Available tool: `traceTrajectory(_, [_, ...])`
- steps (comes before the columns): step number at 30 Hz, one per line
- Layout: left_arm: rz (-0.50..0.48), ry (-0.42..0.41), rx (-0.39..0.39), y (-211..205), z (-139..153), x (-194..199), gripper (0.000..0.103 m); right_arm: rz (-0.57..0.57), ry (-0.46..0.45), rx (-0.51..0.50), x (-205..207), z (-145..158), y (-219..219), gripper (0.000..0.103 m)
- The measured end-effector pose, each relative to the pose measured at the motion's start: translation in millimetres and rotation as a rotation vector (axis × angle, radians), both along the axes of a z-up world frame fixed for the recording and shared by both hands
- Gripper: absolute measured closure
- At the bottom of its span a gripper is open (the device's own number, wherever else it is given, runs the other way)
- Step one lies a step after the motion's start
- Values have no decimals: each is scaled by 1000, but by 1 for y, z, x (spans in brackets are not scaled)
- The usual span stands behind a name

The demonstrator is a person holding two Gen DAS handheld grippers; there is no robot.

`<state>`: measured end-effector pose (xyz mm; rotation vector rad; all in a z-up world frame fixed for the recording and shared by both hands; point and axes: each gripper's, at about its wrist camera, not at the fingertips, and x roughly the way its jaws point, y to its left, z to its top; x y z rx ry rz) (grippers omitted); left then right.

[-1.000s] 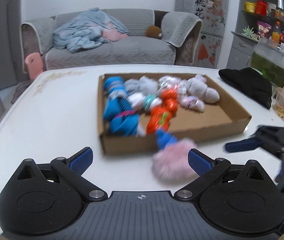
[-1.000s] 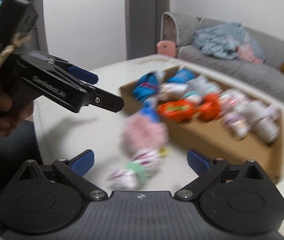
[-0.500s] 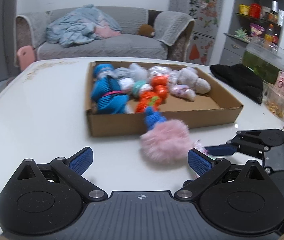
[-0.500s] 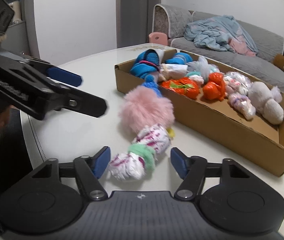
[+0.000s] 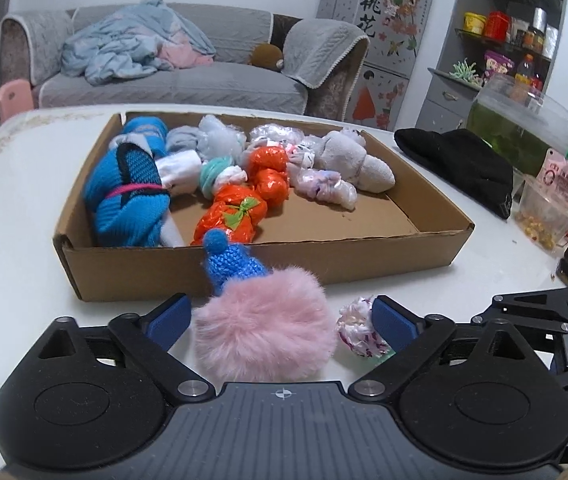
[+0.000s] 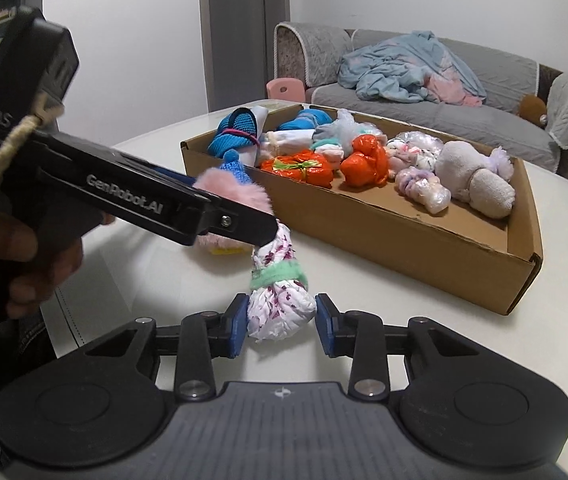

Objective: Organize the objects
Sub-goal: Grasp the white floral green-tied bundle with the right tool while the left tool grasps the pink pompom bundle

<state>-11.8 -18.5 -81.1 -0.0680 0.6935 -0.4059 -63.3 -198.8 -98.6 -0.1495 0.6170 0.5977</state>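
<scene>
Fluffy pink pompom [image 5: 262, 326] sits between wide left gripper [image 5: 280, 316] pads.

Behind your white bench [image 5: 24, 208] stands a grey sofa [image 5: 188, 84] with a heap of pale blue bedding [image 5: 124, 44]. To your right a black cap [image 5: 459, 160] lies near a fish tank [image 5: 519, 120], with a decorated fridge [image 5: 379, 32] and shelves [image 5: 519, 40] behind

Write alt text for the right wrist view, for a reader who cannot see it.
The right gripper has just closed on a white floral sock bundle lying on the white table. The left gripper reaches in over a pink fluffy ball. Behind, a cardboard box holds more rolled socks.
</scene>
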Motion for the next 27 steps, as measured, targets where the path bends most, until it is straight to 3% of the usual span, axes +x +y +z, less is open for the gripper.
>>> traceTrajectory(4, [-8, 23, -33, 3, -2, 3, 19, 6, 3, 7, 1, 1, -3, 71])
traceTrajectory(5, [-8, 24, -34, 4, -3, 4, 34, 6, 0, 7, 1, 2, -3, 72])
traceTrajectory(6, [-4, 31, -26, 4, -4, 5, 56, 8, -2, 8, 1, 2, -4, 72])
traceTrajectory(27, [-36, -20, 81, 17, 13, -37, 58, -54, -3, 23, -19, 10, -50, 73])
